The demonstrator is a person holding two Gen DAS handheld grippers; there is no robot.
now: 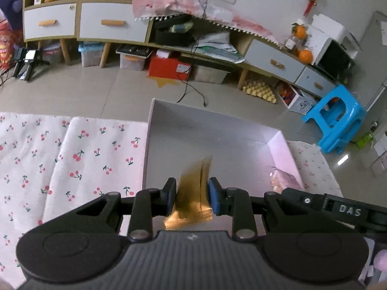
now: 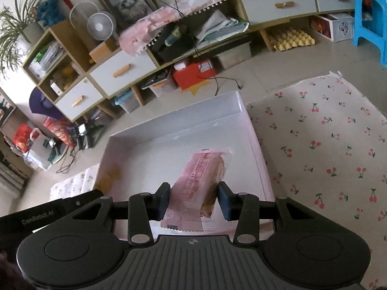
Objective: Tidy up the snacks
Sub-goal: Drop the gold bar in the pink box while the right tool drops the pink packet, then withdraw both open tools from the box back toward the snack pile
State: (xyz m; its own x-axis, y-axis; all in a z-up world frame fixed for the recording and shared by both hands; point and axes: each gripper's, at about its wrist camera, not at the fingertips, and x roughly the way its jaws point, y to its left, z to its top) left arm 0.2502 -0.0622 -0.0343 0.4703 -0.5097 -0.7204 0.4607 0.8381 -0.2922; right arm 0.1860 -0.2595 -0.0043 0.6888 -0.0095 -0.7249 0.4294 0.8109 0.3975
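A white open box [image 1: 169,130] lies on a cherry-print cloth [image 1: 72,159]. My left gripper [image 1: 192,194] is shut on a gold snack packet [image 1: 193,193], blurred, held over the box near its front edge. A pink wrapped snack [image 1: 283,180] shows at the box's right side, by my right gripper's black body. In the right wrist view, my right gripper [image 2: 194,199] has its pads on both sides of the pink wrapped wafer bar [image 2: 200,181], over the box [image 2: 169,125]. The gold packet [image 2: 108,178] shows at the box's left.
The cherry-print cloth [image 2: 326,145] spreads on both sides of the box. Beyond is a tiled floor, a long low cabinet [image 1: 113,24] with drawers, a red box [image 1: 167,65], an egg tray [image 1: 260,89] and a blue stool [image 1: 336,118].
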